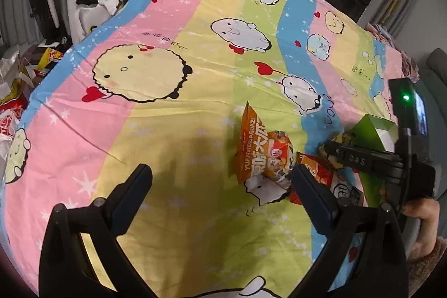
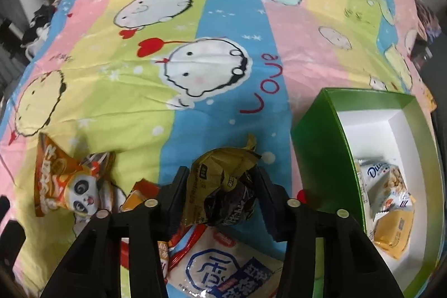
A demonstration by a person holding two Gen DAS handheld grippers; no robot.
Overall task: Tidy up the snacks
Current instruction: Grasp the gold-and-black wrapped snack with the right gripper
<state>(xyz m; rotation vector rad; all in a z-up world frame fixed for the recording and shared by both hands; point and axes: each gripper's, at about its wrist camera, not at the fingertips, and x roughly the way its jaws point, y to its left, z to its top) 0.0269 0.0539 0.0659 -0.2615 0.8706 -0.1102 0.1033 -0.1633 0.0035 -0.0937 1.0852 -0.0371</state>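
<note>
Bedsheet (image 1: 195, 108) with cartoon stripes fills the left wrist view; left gripper (image 1: 220, 180) jaws wide and empty, orange seed bag (image 1: 261, 150) lower right. Right wrist view: right gripper (image 2: 220, 194) jaws pinch the crinkly olive snack bag (image 2: 223, 186) at bottom centre, light, squashy, best held mid-body. Green box (image 2: 321, 158) at right shows three packets.

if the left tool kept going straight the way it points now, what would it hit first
Probably bare bedsheet. The left tool is open with nothing between its fingers; the orange snack bag lies just right of that line, though depth is unclear.
</note>
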